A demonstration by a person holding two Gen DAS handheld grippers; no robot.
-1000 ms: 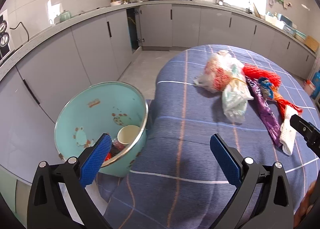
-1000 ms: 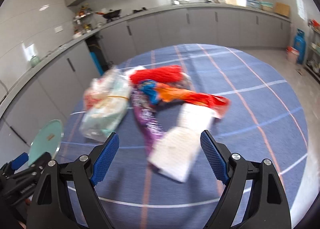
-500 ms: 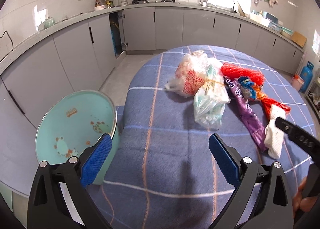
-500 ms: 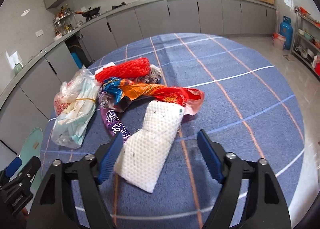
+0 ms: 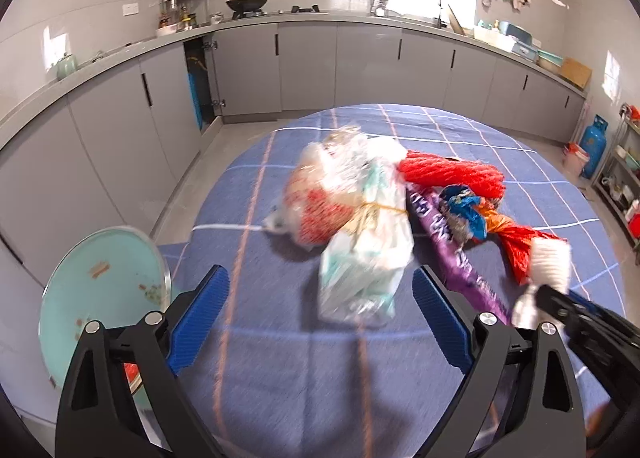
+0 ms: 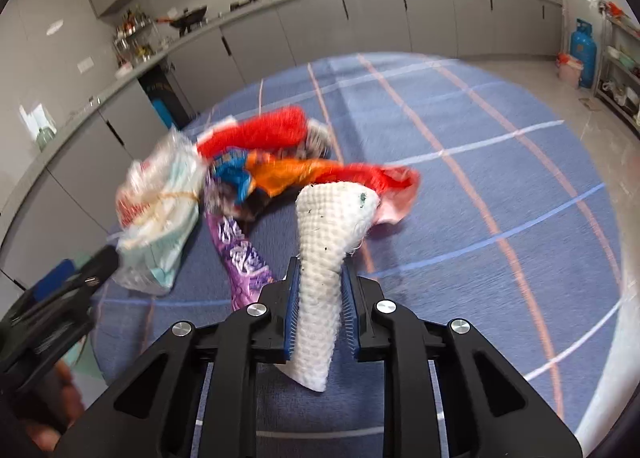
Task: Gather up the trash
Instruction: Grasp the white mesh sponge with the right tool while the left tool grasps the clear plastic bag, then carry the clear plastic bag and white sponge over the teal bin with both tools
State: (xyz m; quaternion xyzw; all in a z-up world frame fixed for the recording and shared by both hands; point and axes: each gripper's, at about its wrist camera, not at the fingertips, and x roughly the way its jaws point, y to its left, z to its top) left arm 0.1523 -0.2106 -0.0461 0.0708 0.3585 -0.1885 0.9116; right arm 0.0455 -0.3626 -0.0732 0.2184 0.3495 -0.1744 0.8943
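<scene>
My right gripper (image 6: 320, 312) fingers pinch the white mesh sleeve (image 6: 330, 242), long axis pointing ahead; basin (image 5: 100, 298) lies far left, nearer my spread left gripper (image 5: 320, 318).

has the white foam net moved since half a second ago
Yes. The white foam net is raised off the tablecloth, pinched in the right tongs.

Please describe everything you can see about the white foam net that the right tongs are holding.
The white foam net is a soft sleeve with a bumpy, knitted-looking mesh, looking like packing foam. Small dark specks and one green spot mark it. The right tongs are shut on its middle, squeezing it narrow, so its wider rounded end points forward toward the trash pile and its lower end hangs below the blue pads. Whether it still touches the red wrapper behind it cannot be told.
</scene>
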